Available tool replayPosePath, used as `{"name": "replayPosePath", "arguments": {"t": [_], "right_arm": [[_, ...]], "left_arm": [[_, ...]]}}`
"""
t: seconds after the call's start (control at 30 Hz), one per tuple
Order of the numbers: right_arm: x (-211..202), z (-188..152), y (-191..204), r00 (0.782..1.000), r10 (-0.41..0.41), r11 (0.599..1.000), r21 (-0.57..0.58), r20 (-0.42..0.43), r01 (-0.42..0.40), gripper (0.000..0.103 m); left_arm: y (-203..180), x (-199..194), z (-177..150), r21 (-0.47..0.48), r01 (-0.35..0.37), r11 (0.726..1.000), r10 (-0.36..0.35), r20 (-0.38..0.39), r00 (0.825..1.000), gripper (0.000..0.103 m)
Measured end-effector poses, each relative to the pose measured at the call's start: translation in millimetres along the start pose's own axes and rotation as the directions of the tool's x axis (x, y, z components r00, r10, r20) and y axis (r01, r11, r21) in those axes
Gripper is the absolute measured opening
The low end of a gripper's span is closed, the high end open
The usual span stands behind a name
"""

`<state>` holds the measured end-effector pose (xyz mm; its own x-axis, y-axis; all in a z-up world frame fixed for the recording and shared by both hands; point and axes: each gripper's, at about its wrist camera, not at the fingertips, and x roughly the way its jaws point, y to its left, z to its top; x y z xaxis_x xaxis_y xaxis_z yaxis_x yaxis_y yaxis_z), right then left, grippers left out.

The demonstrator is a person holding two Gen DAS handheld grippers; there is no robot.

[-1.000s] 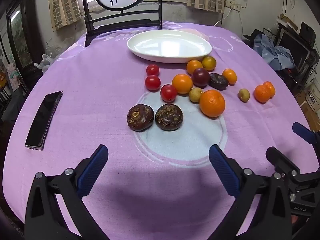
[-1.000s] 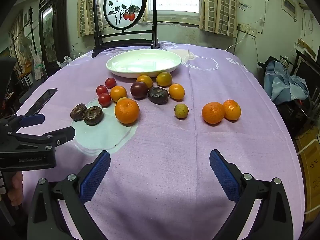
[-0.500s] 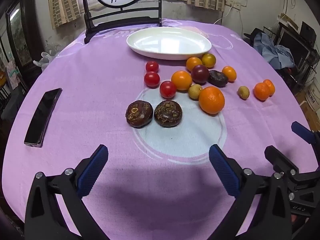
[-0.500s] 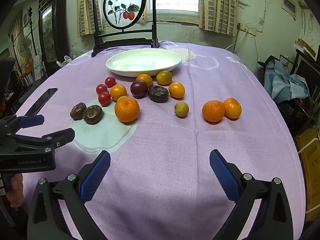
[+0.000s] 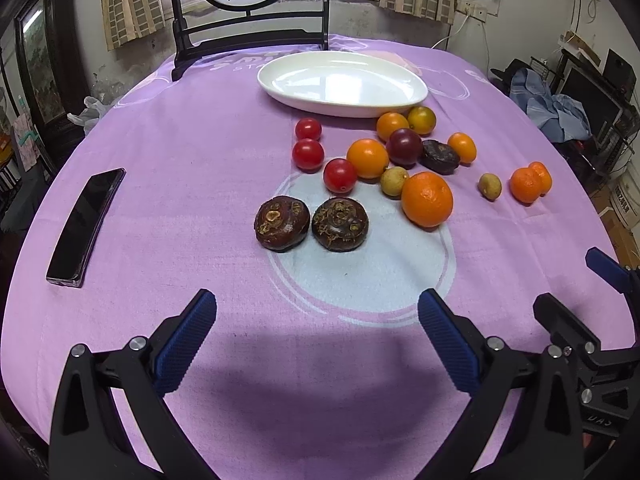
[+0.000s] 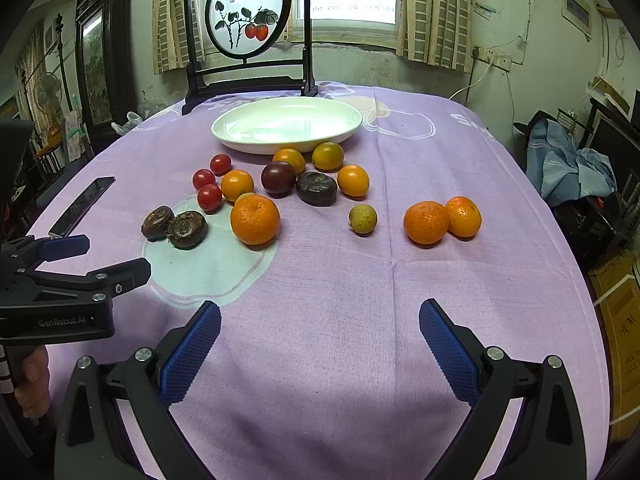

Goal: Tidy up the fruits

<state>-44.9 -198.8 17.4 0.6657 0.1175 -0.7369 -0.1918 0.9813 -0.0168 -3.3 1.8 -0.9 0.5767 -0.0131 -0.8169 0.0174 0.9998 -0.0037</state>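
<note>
The left gripper (image 5: 316, 326) is released, its blue pads spread wide above the purple tablecloth (image 5: 180, 152), and it grasps nothing. The right gripper (image 6: 320, 338) is likewise released and empty. Both hover at the near edge of the table, well apart from the fruit.

The white plate (image 5: 408, 96) serves as the landmark. It stands at the far side of the table and holds no fruit. All fruit lies on the cloth on the near side of the plate:

- Two orange fruits sit just beside the plate rim.
- Three red tomatoes (image 5: 308, 155) lie near the plate, toward its left end.
- A dark plum (image 5: 404, 147) and a dark wrinkled fruit (image 5: 440, 156) lie in the cluster in front of the plate.
- A large orange (image 5: 427, 199) and two brown flat fruits (image 5: 282, 222) lie farther from the plate, toward the grippers.
- Two tangerines (image 6: 426, 222), touching each other, lie well to the right of the plate.

A black phone (image 5: 84, 224) lies far to the left of the plate.

Probable faults from this state:

- The fruits are round and closely packed. A pad entering the cluster is likely to nudge a neighbour, which could roll toward the table edge.
- Tomatoes are soft; excess clamping could split the skin.
- The two grippers stand close together; simultaneous reaches could cause a collision.
- The plate is shallow; fruit released from height could roll out.
</note>
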Motion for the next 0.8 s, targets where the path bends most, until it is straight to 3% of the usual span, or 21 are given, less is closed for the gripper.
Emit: {"name": "replayPosePath", "arguments": {"t": [0.8], "right_arm": [[1.2, -2.5, 1.6, 1.0, 0.003, 1.0, -0.001, -0.008, -0.003, 0.1]], "left_arm": [[2.5, -0.6, -0.6, -0.011, 0.007, 1.0, -0.007, 0.002, 1.0, 0.099]]}}
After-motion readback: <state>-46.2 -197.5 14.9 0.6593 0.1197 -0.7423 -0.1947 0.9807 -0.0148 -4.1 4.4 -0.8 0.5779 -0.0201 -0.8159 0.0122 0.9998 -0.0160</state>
